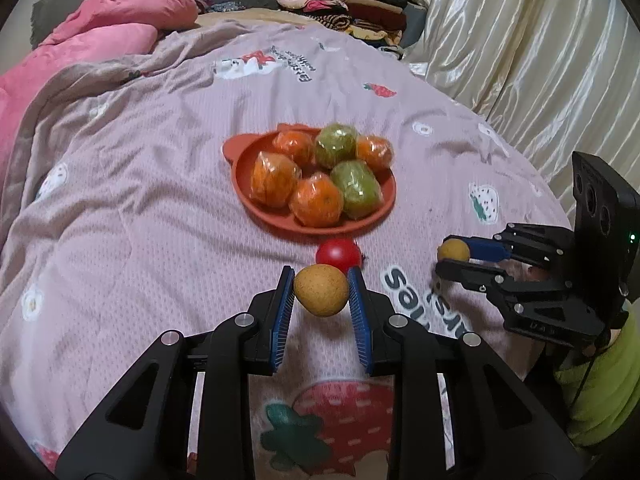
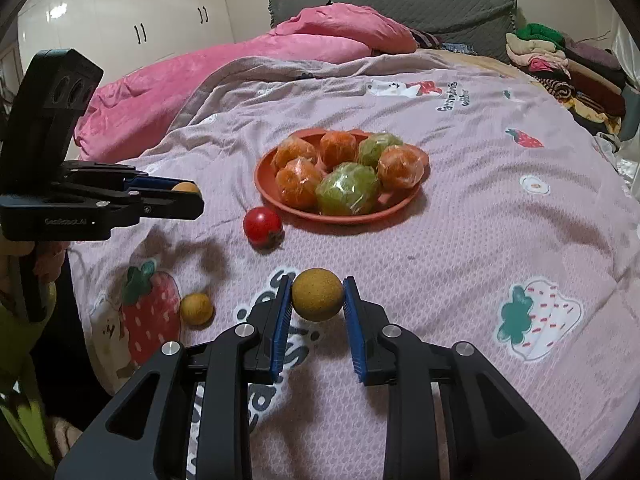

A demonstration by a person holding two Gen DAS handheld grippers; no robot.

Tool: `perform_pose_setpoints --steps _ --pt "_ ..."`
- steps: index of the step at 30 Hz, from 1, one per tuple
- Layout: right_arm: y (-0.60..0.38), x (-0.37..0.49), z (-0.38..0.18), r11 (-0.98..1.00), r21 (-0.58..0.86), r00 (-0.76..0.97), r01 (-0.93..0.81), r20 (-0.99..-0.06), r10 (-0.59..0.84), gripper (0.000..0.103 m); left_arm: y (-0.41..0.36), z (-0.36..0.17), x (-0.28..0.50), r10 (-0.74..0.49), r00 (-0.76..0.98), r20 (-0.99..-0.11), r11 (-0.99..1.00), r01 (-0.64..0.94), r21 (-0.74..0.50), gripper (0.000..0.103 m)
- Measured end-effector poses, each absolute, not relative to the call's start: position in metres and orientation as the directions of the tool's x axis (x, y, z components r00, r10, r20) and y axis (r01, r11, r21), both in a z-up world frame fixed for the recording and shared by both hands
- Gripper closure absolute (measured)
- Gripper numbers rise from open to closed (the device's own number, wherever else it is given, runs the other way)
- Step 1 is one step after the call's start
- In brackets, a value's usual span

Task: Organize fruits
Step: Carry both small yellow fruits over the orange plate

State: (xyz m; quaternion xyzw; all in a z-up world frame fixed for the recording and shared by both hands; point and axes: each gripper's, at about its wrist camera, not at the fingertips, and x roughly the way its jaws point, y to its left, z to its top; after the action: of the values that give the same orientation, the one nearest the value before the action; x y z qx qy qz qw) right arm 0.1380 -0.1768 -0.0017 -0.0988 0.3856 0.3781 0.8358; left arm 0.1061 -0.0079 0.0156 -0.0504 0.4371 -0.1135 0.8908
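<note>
My left claw grips a tan fruit clear of the bed; my right claw pinches a tan ball. Only the right view shows a third tan ball on the bedspread. A red tomato lies between me and the fruit-filled orange plate.

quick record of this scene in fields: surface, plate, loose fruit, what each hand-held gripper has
surface: bed cover with strawberry print
plate: orange plate holding four wrapped oranges and two wrapped green fruits
loose fruit: red fruit beside the plate; one small tan fruit on the cover
left hand-held gripper: shut on a tan fruit
right hand-held gripper: shut on a tan fruit
</note>
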Motion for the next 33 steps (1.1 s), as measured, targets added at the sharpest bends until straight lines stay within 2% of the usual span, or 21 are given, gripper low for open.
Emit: perform_pose_setpoints --steps 33 --pt "-0.154 0.176 0.028 0.718 0.101 0.464 -0.689 -0.7 0.544 0.079 0.004 0.02 0.159 -0.289 0.606 -0.741 0.956 0.216 -0.197 0.083"
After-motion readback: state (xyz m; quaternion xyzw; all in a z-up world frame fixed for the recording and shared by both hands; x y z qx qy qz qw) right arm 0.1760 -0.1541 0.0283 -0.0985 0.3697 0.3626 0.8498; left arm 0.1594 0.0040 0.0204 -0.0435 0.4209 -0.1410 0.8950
